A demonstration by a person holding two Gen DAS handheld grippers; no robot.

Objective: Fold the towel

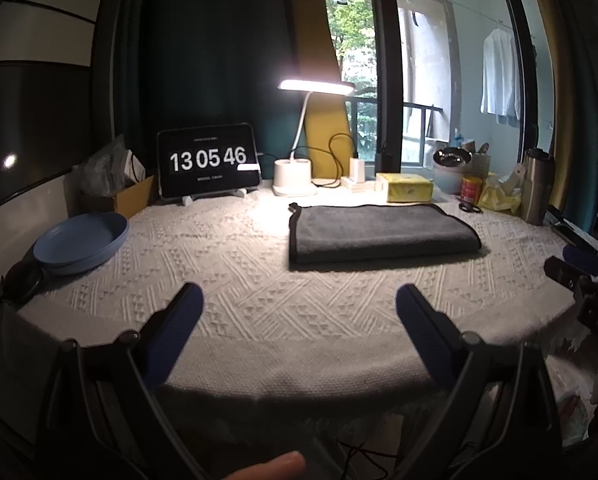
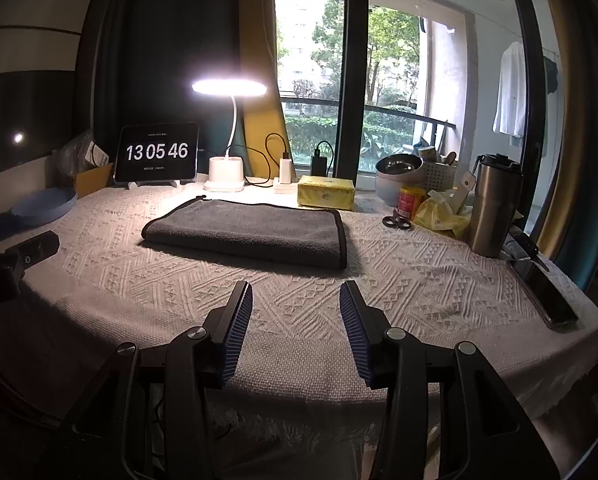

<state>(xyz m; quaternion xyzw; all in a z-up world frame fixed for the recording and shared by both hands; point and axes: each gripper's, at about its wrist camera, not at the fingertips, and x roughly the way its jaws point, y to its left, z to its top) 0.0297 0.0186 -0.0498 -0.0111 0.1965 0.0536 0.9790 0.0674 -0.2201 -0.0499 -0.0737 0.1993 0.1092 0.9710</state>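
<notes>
A grey towel (image 1: pixel 379 236) with black trim lies folded flat on the white textured tablecloth (image 1: pixel 227 272), near the table's middle; it also shows in the right wrist view (image 2: pixel 251 236). My left gripper (image 1: pixel 299 300) is open and empty, held near the table's front edge, short of the towel. My right gripper (image 2: pixel 295 300) is open and empty, also at the front edge, short of the towel. The right gripper's tip shows at the right edge of the left wrist view (image 1: pixel 571 268). The left gripper's tip shows at the left edge of the right wrist view (image 2: pixel 31 252).
A blue plate (image 1: pixel 79 244) sits at the left. At the back stand a tablet clock (image 1: pixel 209 160), a lit desk lamp (image 1: pixel 295 176), a yellow box (image 1: pixel 407 187), a steel bowl (image 2: pixel 399 168), scissors (image 2: pixel 397 222) and a metal tumbler (image 2: pixel 493 204). A phone (image 2: pixel 547 292) lies at the right edge.
</notes>
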